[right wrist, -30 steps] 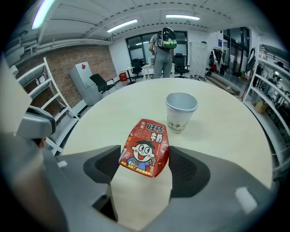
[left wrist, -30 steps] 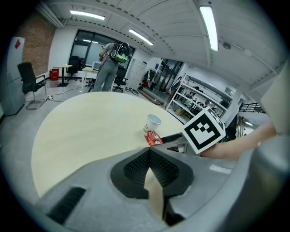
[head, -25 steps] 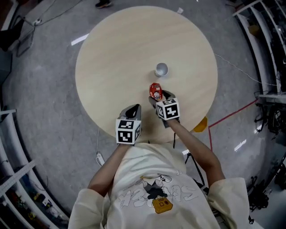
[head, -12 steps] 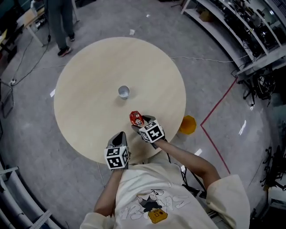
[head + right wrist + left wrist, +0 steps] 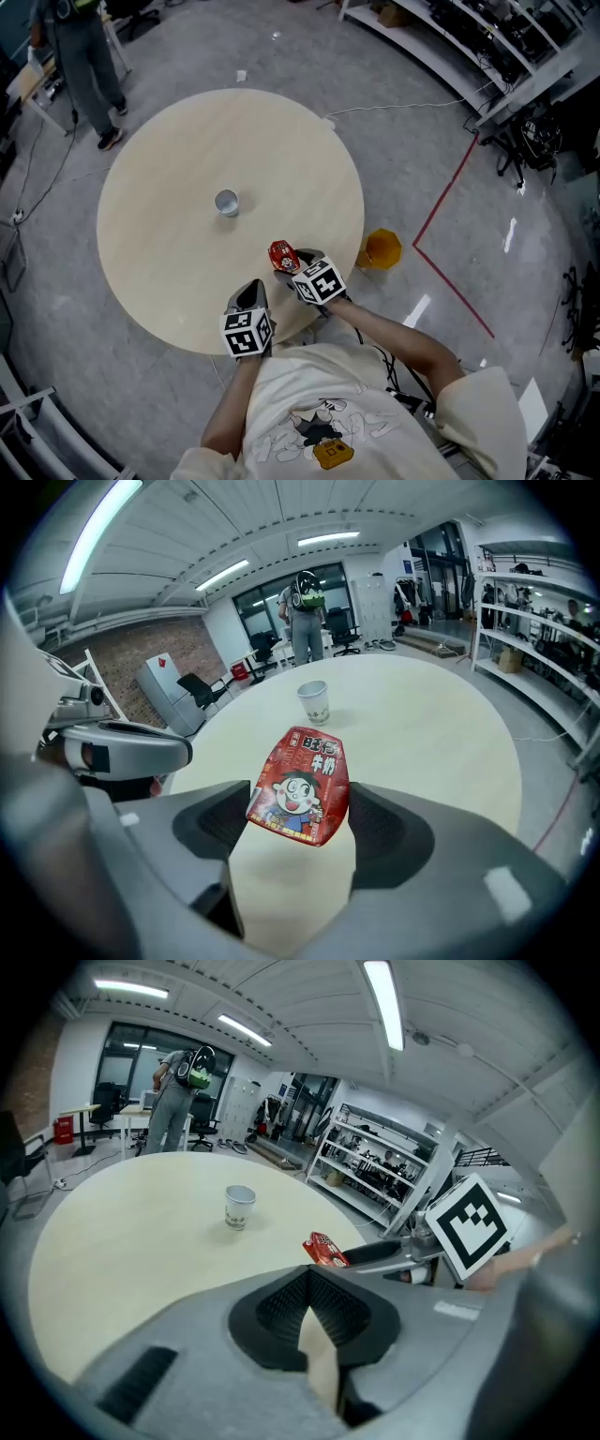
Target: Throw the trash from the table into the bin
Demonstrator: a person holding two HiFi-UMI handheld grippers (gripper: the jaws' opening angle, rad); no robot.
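A red snack packet (image 5: pixel 280 254) hangs above the round wooden table (image 5: pixel 187 141) near its front right edge. My right gripper (image 5: pixel 292 263) is shut on it. In the right gripper view the packet (image 5: pixel 300 791) sits between the two wide-set jaws of that gripper (image 5: pixel 298 803), printed face up. My left gripper (image 5: pixel 251 293) hovers over the table's front edge, left of the right one. Its jaws meet at the tips with nothing in them (image 5: pixel 309 1283). A white paper cup (image 5: pixel 226 202) stands upright mid-table. The yellow bin (image 5: pixel 381 249) stands on the floor to the right of the table.
A person (image 5: pixel 80 56) stands beyond the table at the far left. Metal shelving (image 5: pixel 487 47) lines the upper right. A red line (image 5: pixel 441 216) and cables run along the grey floor near the bin.
Both grippers have drawn back from the cup toward the table's front right edge, the packet still in the right one. The bin has come fully into view.
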